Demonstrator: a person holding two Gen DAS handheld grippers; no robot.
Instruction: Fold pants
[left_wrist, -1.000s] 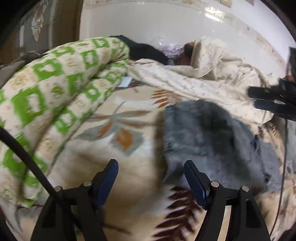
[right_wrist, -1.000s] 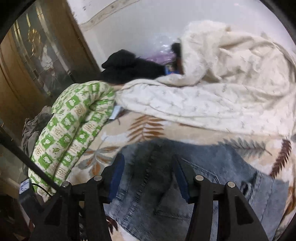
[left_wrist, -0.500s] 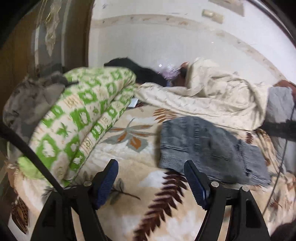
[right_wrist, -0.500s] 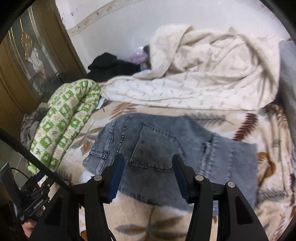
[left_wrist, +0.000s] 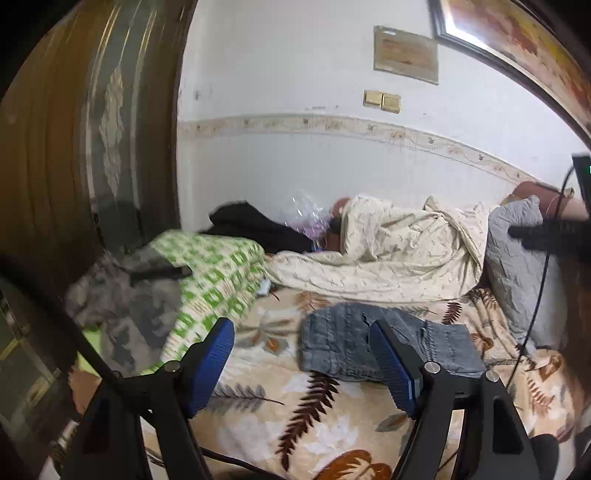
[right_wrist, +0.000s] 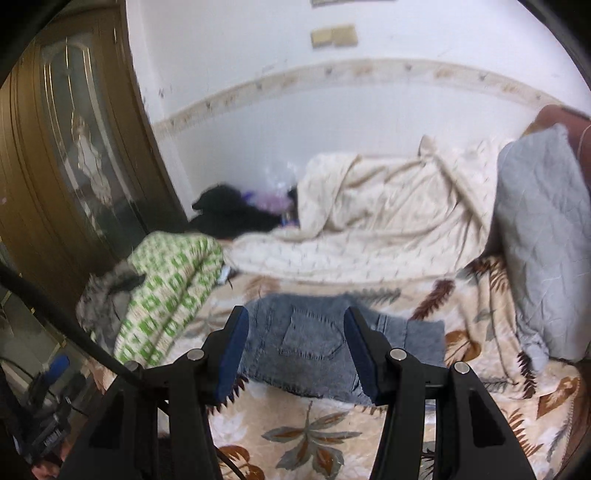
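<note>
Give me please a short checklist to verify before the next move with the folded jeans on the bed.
1. Jeans folded in a compact bundle: ok.
2. Jeans lie flat on the leaf-print blanket: ok.
3. Left hand-held gripper open, holding nothing: ok.
4. Right hand-held gripper open, holding nothing: ok.
5. Jeans apart from the green checked quilt: ok.
6. Fold edges even underneath: cannot tell.

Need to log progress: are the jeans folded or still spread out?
Folded: the jeans lie as a compact layered rectangle on the blanket, no legs extended.
</note>
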